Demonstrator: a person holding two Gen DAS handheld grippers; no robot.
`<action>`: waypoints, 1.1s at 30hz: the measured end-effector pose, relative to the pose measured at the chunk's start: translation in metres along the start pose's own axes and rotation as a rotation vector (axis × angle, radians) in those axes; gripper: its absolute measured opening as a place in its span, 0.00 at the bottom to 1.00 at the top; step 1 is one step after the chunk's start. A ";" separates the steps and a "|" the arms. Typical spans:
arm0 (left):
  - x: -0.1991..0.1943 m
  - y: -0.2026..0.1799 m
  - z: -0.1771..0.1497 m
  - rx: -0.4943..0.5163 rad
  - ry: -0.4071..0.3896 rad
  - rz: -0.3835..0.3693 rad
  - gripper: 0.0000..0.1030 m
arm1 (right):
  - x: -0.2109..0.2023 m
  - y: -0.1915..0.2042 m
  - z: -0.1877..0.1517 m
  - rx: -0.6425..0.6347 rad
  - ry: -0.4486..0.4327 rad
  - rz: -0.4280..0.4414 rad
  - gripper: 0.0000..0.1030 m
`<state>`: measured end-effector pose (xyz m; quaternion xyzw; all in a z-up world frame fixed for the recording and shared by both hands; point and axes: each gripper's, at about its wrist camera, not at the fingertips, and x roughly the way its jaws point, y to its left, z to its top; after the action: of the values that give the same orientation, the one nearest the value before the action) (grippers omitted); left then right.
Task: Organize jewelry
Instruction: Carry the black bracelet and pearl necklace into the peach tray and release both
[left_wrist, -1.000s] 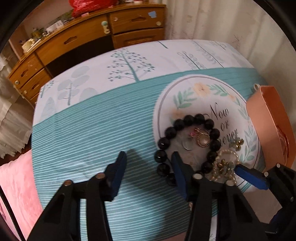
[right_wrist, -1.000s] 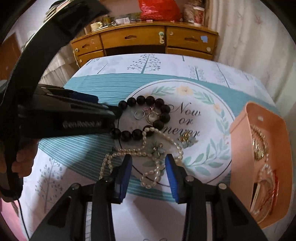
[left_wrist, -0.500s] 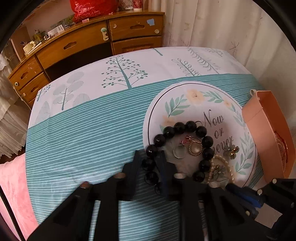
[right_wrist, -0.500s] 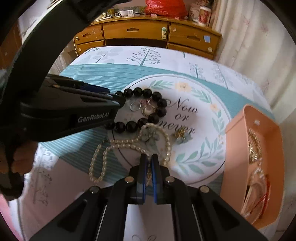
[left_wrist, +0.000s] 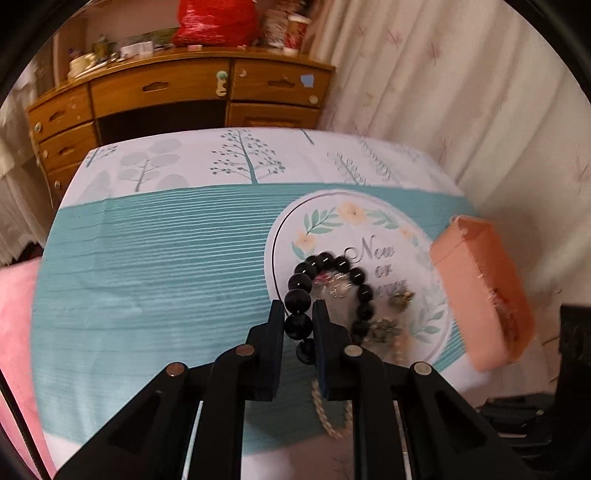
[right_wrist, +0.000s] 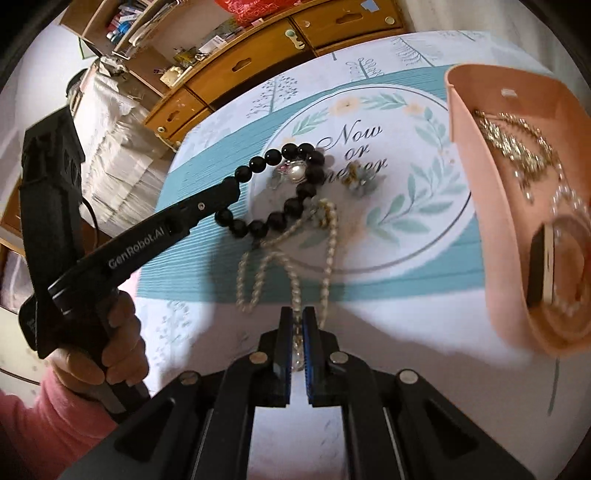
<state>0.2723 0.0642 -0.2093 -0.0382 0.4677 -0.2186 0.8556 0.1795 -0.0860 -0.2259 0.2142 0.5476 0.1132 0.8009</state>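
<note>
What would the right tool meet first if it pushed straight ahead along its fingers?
Probably more of the pearl necklace it already grips, since the strands lie just ahead of the right tool. Beyond them sit the black bead bracelet and the printed cloth; depth is uncertain.

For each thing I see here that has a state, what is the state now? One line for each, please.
left gripper: jaws shut on the black bead bracelet.
black bead bracelet: gripped at one side, the rest draped on the tablecloth.
right gripper: jaws shut on the pearl necklace.
pearl necklace: pinched at one loop, strands trailing over the cloth.
pink tray: open, already holding jewelry.
dresser drawers: closed.
</note>
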 end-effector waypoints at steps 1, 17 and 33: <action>-0.007 0.001 -0.001 -0.024 -0.012 -0.014 0.12 | -0.006 0.003 -0.003 0.004 -0.002 0.020 0.05; -0.102 -0.030 -0.005 -0.099 -0.139 -0.113 0.12 | -0.113 0.033 0.011 -0.111 -0.141 0.178 0.05; -0.156 -0.113 0.019 -0.085 -0.350 -0.183 0.12 | -0.220 0.021 0.061 -0.244 -0.272 0.314 0.05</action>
<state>0.1771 0.0234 -0.0457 -0.1538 0.3152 -0.2655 0.8981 0.1541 -0.1727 -0.0149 0.2116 0.3770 0.2719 0.8598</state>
